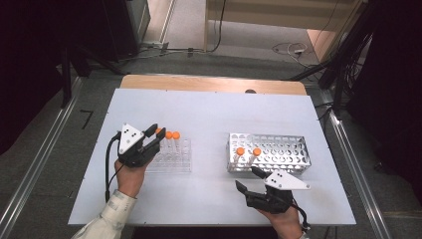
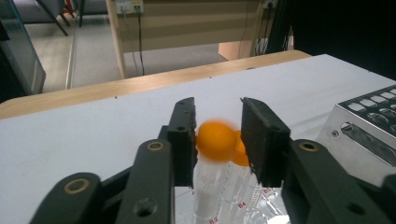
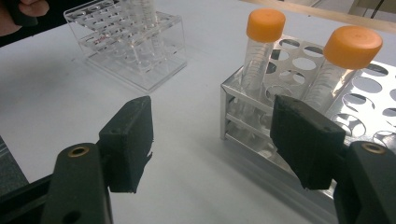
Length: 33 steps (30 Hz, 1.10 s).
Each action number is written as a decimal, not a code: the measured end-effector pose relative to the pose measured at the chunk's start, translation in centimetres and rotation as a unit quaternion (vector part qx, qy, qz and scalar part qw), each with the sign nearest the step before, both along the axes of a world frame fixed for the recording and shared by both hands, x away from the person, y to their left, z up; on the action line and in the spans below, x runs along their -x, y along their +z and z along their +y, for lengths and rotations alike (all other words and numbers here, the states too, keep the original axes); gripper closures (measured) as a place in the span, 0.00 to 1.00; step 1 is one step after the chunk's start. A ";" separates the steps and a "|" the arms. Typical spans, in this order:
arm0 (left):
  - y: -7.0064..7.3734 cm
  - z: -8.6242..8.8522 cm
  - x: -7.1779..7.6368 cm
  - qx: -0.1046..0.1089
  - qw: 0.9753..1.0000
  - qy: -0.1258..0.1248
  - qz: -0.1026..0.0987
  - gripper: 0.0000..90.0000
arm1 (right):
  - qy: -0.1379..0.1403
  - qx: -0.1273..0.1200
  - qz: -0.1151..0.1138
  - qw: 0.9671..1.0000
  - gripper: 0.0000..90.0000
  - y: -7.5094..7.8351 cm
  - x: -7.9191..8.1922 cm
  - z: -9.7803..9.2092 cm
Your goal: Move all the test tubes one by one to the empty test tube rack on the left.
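Right gripper [image 1: 247,179]: held at the near right edge of the table [image 1: 209,107], jaws spread wide, nothing between them; pointed at the near left corner of the metal rack [image 1: 286,164], close to it but not touching.

Left gripper [image 1: 155,135]: held at the near left side, jaws partly closed around the orange cap of a tube [image 2: 212,158]; left jaw seemingly against the cap, a narrow gap on the right side; cap blurred in the left gripper view, so firm contact could not be told.

Clear plastic rack [image 1: 171,158]: stood on the left half of the table, just ahead of the left hand [image 1: 130,178]; held the gripped tube at its back left corner, with two more orange-capped tubes [image 1: 172,135] beside it in the back row.

Metal rack: stood on the right half, well apart from the clear one; many round holes in its top; carried two orange-capped tubes [image 3: 261,51] near its near left corner, both leaning slightly.

Table: white top, wooden edge [image 1: 214,83] showing at the far side.

Beyond the table: grey floor with cables [image 1: 291,49] and pale wooden furniture.
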<state>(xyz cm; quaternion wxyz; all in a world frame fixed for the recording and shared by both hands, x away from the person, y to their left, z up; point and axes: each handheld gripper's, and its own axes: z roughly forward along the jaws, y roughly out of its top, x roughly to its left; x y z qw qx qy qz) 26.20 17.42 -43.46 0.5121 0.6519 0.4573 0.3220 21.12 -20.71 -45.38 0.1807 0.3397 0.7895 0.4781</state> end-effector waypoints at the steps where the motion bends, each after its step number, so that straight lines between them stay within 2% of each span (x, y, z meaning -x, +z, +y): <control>1: 0.0 0.0 0.0 0.001 1.000 0.000 0.000 0.70 | -0.001 0.000 0.000 1.000 0.32 0.0 0.0 0.0; 13: 0.2 0.1 0.2 0.013 1.000 -0.006 -0.001 0.64 | -0.002 0.000 0.001 1.000 0.32 -0.1 -0.1 0.0; 17: 0.2 0.0 0.3 0.017 1.000 -0.005 -0.001 0.56 | -0.004 0.000 0.000 1.000 0.32 0.0 -0.1 0.0; 20: 0.3 -0.1 0.4 0.025 1.000 0.011 0.001 0.42 | -0.007 -0.002 -0.001 1.000 0.32 0.0 -0.1 -0.2; 23: 0.4 -0.1 0.4 0.034 0.999 0.015 0.007 0.31 | -0.010 -0.002 -0.002 1.000 0.32 0.0 -0.2 -0.3; 33: 0.6 -0.2 0.6 0.037 0.999 0.022 0.003 0.24 | -0.038 -0.006 -0.005 0.999 0.32 -0.1 -0.8 -1.0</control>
